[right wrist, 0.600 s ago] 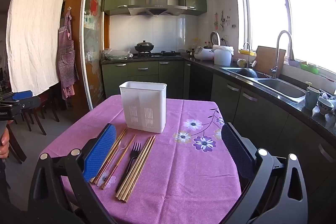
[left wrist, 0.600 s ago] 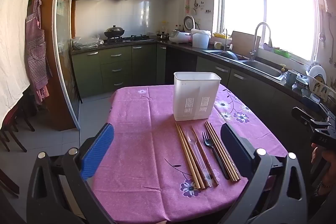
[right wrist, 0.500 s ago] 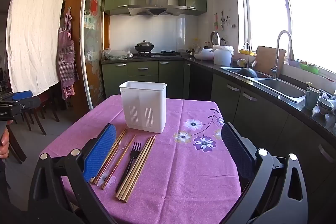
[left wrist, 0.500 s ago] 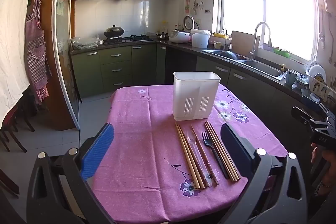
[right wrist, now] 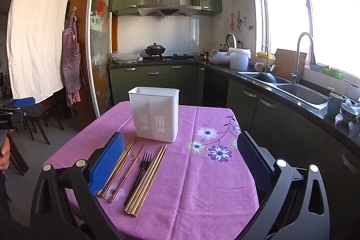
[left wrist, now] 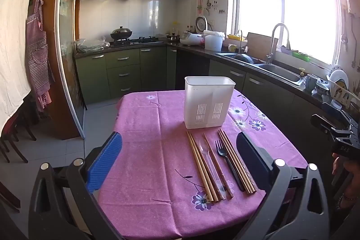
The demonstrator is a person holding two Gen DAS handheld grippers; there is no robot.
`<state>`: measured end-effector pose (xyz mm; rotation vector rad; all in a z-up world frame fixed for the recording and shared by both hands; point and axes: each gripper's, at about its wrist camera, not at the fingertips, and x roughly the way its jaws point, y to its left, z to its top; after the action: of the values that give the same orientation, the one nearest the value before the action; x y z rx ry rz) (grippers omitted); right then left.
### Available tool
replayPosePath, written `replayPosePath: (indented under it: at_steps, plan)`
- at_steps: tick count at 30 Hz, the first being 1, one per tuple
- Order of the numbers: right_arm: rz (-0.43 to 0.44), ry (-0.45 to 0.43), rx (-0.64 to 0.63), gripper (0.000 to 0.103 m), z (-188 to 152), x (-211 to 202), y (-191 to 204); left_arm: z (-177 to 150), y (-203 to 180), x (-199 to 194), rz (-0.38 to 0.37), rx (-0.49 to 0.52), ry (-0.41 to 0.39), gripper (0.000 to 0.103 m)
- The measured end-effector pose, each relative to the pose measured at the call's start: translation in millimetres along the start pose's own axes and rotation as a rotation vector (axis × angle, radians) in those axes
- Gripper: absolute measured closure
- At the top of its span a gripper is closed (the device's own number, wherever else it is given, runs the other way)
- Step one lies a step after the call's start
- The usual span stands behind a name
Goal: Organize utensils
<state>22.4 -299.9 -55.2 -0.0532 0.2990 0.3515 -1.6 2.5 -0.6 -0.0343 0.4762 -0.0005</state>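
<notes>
1. Left gripper [left wrist: 178,159]: jaws spread wide, nothing between them; held above the near edge of the table, w/ the utensil row showing toward its right finger. Blue pad on one finger [left wrist: 104,161], black pad on the other.
2. Right gripper [right wrist: 180,160]: jaws likewise wide apart, holding nothing; utensils lie just inside its blue-padded finger [right wrist: 106,164].
3. Table w/ purple floral cloth [left wrist: 144,150]: carries all task items; kitchen counter & sink [right wrist: 301,93] run along the window side.
4. White utensil holder [left wrist: 208,101]: upright, approx. mid-table, slotted vents low on the front wall. A centre ridge suggests two compartments; inside not visible.
5. Utensil row, lying flat on the cloth just in front of the holder, roughly parallel, tips toward the holder:
 a. Pale wooden chopsticks [left wrist: 201,167], leftmost in left wrist view.
 b. Clear plastic spoon [left wrist: 208,159], bowl end toward the holder, touching or nearly touching (a).
 c. Single reddish-brown chopstick [left wrist: 217,164], beside the spoon.
 d. Black plastic fork [left wrist: 226,160], tines toward the holder.
 e. Bundle of brown chopsticks [left wrist: 236,161], rightmost, packed side by side, just beside the fork.
6. Same row in right wrist view: fork [right wrist: 140,170] lies between bundle [right wrist: 147,179] and single chopstick.
7. Neither gripper touches any utensil or the holder.
</notes>
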Motion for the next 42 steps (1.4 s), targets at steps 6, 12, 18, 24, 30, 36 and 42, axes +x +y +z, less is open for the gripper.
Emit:
replayPosePath:
  at_steps: [6, 12, 18, 24, 30, 36, 42]
  plan:
    - [0.000, -0.001, 0.000, 0.004, 0, 0, 0, -1, 0, 2, -0.001, 0.000, 0.001, 0.006]
    - [0.000, -0.001, -0.001, 0.004, 0, 0, 0, -3, -1, 6, 0.001, 0.000, 0.002, 0.006]
    - [0.000, 0.000, -0.001, 0.004, 0, 0, 0, -2, -1, 6, -0.001, 0.001, 0.004, 0.006]
    - [0.000, 0.004, -0.001, 0.004, 0, -1, 5, -3, 0, 6, -0.008, -0.004, 0.005, 0.006]
    - [0.000, 0.004, -0.001, 0.004, 0, -4, 3, -9, -1, 4, -0.014, -0.001, 0.000, 0.006]
    - [0.000, 0.005, -0.001, 0.004, 0, -5, 4, -11, 0, 3, -0.016, -0.001, 0.003, 0.006]
    - [0.000, 0.007, -0.003, 0.004, 0, -4, 4, -18, -1, -1, -0.017, -0.001, 0.004, 0.006]
